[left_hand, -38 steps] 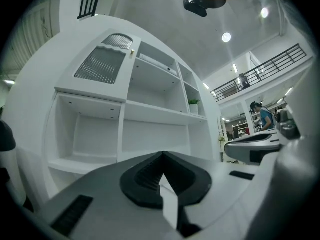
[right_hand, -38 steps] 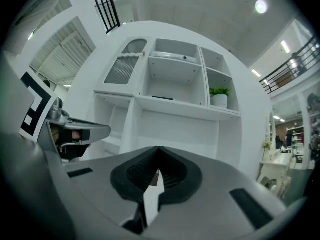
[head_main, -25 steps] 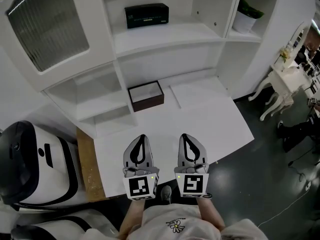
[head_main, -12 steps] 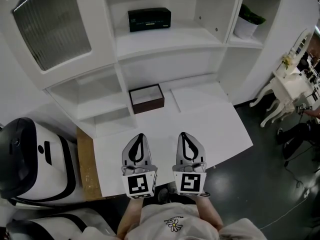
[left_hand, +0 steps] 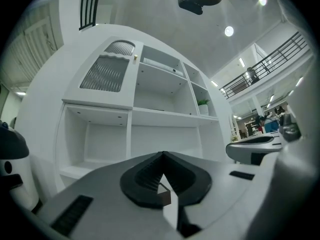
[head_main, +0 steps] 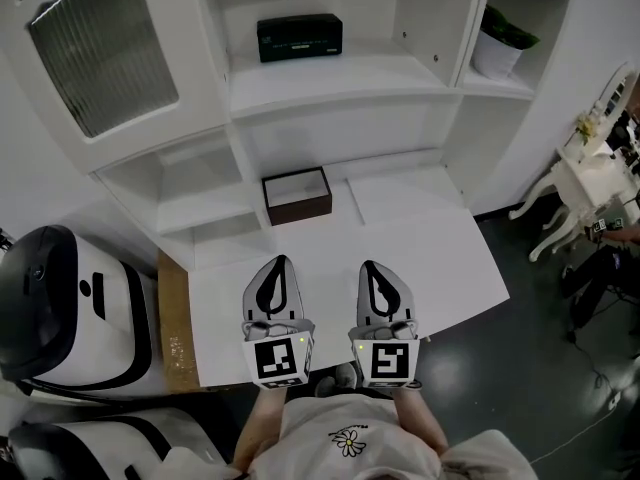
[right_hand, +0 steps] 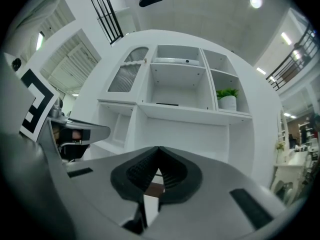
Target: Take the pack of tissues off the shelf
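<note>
The pack of tissues is a black box lying on the upper middle shelf of the white shelf unit; in the right gripper view the pack shows as a thin dark strip on that shelf. My left gripper and right gripper hover side by side over the white desk, well short of the shelf. Both are shut with nothing between the jaws, as the left gripper and right gripper also show in their own views.
A brown box with a white inside sits on the desk at the foot of the shelves. A potted plant stands in the right compartment. A black-and-white machine is at the left, white furniture at the right.
The head view has drifted slightly. Both grippers stay shut and side by side over the desk.
</note>
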